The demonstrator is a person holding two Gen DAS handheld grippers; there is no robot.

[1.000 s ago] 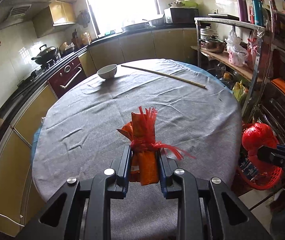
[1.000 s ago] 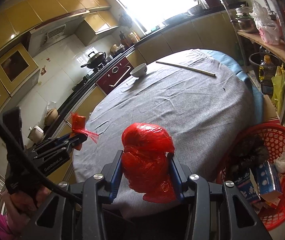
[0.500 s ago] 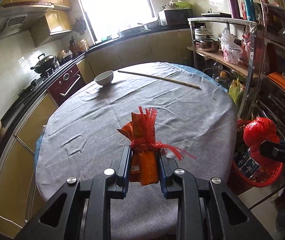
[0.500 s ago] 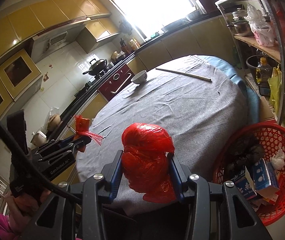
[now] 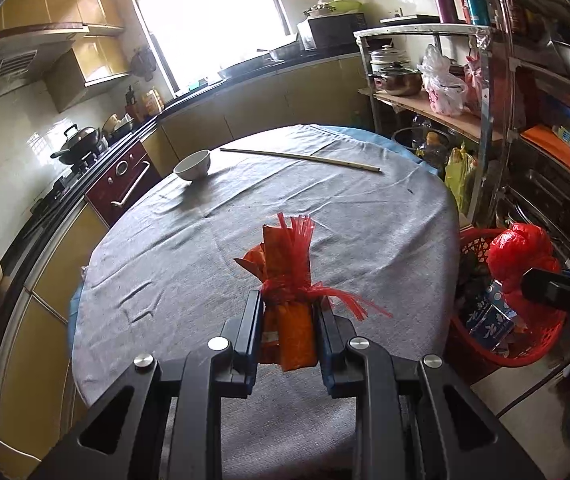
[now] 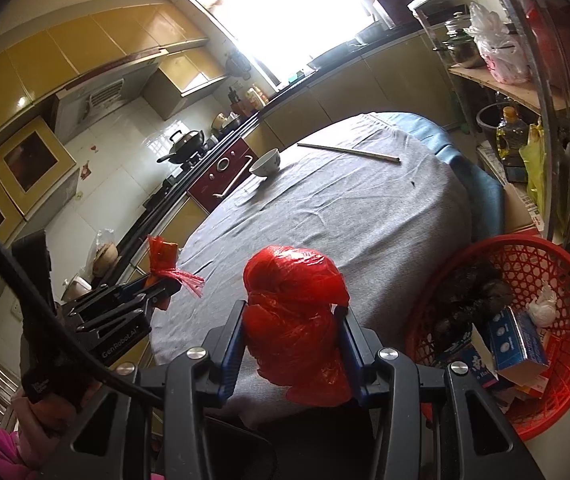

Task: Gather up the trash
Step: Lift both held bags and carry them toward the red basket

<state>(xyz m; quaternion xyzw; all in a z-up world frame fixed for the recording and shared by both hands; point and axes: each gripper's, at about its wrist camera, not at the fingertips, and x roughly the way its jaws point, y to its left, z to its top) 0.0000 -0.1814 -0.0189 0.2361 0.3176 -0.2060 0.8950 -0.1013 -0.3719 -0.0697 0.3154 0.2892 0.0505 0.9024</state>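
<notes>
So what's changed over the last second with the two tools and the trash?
Both tools have drifted a little sideways toward the red basket, which now shows more fully. Nothing was let go: the left tool still clamps the orange packet, the right tool the red bag. The bowl and stick haven't moved.

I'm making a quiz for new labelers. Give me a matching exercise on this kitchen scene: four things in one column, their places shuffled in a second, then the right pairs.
Things:
1. orange packet
2. red bag
3. white bowl
4. blue box

Places:
A. in the red basket
B. held in the left gripper
C. on the grey tablecloth
D. held in the right gripper

Pairs: 1-B, 2-D, 3-C, 4-A
</notes>
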